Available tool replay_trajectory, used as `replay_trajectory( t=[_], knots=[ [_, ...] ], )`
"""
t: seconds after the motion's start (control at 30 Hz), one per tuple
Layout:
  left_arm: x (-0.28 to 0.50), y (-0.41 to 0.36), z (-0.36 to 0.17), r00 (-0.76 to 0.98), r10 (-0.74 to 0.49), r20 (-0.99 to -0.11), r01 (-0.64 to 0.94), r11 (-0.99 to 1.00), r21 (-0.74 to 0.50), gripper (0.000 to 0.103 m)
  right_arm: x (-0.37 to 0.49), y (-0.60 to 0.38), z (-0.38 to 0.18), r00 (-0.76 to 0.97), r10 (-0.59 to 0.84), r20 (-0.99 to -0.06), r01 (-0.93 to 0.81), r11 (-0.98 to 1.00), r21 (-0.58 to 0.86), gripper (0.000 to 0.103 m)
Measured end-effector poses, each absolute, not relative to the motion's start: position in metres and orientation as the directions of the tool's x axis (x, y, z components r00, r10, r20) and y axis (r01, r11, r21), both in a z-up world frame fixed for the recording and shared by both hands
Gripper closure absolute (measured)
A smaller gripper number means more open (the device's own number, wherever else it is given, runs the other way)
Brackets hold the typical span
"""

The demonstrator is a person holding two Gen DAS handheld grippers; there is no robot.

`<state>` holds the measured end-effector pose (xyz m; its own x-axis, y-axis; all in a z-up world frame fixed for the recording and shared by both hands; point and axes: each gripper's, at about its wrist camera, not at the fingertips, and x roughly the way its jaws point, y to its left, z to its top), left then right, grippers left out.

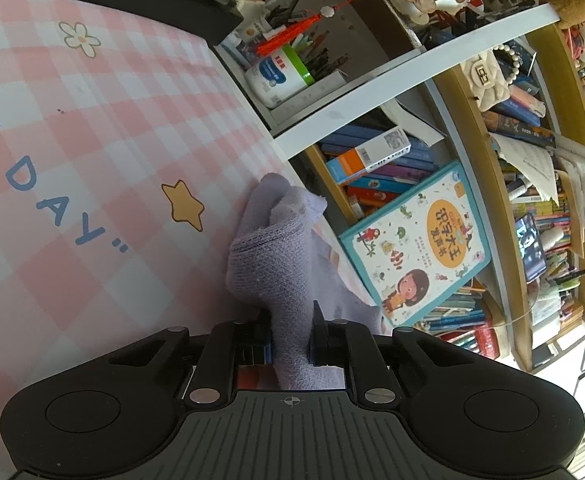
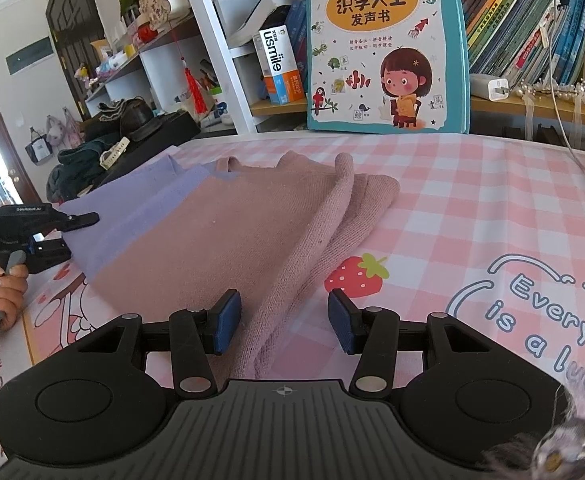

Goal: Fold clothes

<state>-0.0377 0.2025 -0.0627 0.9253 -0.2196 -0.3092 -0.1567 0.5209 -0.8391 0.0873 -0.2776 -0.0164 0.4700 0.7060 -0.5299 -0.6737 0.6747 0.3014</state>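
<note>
A knit sweater [image 2: 252,220], dusty pink with a lavender part [image 2: 140,208] on its left, lies flat on the pink checked tablecloth [image 2: 472,200]; a sleeve is folded in along its right side. My right gripper [image 2: 284,316] is open just over the sweater's near edge, with pink knit showing between its blue pads [image 2: 228,320]. My left gripper [image 1: 290,320] is shut on a bunched fold of the lavender knit [image 1: 268,248]. The right wrist view shows that left gripper [image 2: 68,234] at the sweater's left edge, held by a hand [image 2: 4,288].
A teal children's book [image 2: 384,44] leans on the bookshelf [image 2: 532,108] right behind the table. A dark pile of clothes and a shoe [image 2: 124,128] sits at the back left. A white cable [image 2: 580,160] hangs down at the right.
</note>
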Motion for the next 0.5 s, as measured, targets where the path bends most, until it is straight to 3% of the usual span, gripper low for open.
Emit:
replay_trajectory(
  t=[0.5],
  knots=[
    [-0.026,0.209,-0.062,0.91,-0.259,-0.323,-0.156,0.508,-0.847,0.086,0.086,-0.278,-0.015,0.472,0.702,-0.533,-0.675,0.677,0.293,0.057]
  ],
)
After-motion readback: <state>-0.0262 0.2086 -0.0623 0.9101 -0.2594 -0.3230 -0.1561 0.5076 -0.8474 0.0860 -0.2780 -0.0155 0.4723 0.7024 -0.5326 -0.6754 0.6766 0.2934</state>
